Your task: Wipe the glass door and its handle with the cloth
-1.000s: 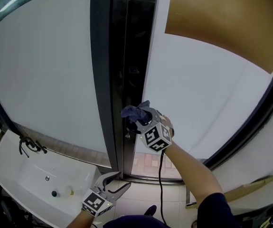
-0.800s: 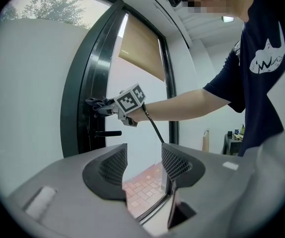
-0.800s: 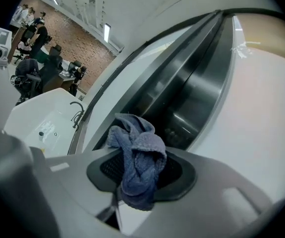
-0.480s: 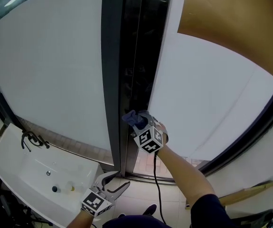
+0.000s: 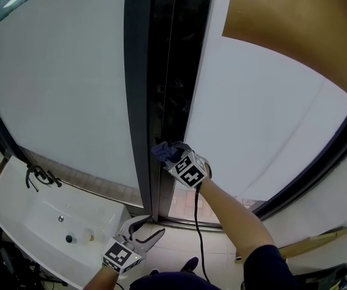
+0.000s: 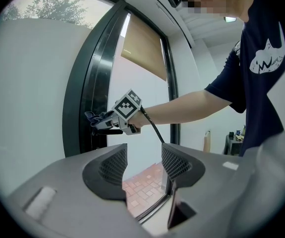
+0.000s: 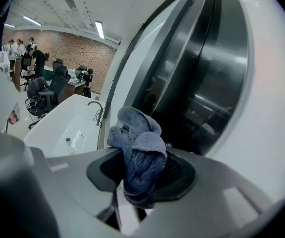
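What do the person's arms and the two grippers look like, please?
Both the left gripper and the right gripper are grey, with dark, dotted pads on their fingers. Each carries a white cube with black square markers. A thin black cable runs from the right one. The person wears a dark navy short sleeve.

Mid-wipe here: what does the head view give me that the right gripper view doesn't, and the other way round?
Head view only: the left gripper held low beside the white sink, jaws apart and empty, and the tan shade high on the right pane. Right gripper view only: the right gripper with its jaws closed on the blue cloth, which bunches out above them, and a brick-walled room with people behind. Both: the blue cloth, the dark door frame and the white sink.
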`<state>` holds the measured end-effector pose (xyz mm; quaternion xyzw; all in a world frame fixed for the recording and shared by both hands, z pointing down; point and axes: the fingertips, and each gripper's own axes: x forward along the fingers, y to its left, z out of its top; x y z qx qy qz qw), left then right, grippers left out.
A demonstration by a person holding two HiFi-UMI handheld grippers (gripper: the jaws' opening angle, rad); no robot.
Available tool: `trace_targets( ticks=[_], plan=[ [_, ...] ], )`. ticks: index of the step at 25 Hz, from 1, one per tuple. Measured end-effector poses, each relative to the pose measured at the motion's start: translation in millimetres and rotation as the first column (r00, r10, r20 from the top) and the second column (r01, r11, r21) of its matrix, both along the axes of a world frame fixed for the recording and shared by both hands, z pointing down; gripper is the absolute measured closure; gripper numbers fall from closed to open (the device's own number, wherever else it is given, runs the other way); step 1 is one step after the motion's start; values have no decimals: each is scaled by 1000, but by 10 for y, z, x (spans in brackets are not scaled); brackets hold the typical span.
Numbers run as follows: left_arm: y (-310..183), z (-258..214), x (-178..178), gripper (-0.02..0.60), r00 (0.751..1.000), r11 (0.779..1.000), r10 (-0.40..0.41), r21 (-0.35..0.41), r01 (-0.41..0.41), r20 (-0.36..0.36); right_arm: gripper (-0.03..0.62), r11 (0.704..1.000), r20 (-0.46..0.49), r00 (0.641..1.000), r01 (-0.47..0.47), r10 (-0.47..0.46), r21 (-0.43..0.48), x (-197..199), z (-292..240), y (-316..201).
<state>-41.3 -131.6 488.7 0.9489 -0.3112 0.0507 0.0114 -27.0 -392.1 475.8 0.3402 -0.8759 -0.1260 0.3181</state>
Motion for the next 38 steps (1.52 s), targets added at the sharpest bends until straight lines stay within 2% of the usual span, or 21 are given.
trace_targets(
  ticks=[3,6,9,19,23,26,28,31,33,38],
  plan=[
    [13,-34,31,370,1000,1000,6,3,-6,-3,450,998,-64,996,53,-55,-36,36,41,86],
    [12,-2,65,370,1000,1000,15,5,-15,6,450,994,-186,976,110,-110,-8,114,98,165],
    [3,-4,110,370,1000,1000,24,4,-24,7,450,991,-285,950,133,-124,12,268,168,196],
    [2,-13,167,370,999,999,44,12,-44,11,448,993,-368,923,117,-113,-10,791,254,286],
    [-5,-54,133,370,999,999,39,14,-39,2,447,995,-395,914,83,-96,-50,989,295,299],
    [-13,-14,69,370,1000,999,31,9,-31,7,448,997,-408,910,75,-76,-19,1077,225,311],
    [-17,11,16,370,1000,1000,21,-2,-21,8,448,996,-369,927,89,-71,32,988,78,314],
    [-22,-7,-28,370,1000,1000,6,-3,-6,7,448,990,-261,961,114,-88,85,650,-176,313],
    [-15,-5,-25,370,1000,1000,7,11,-8,6,448,986,-230,967,138,-114,93,371,-214,321],
    [17,-7,3,370,1000,1000,5,13,-5,6,448,979,-312,937,189,-156,78,-92,111,273]
  ],
)
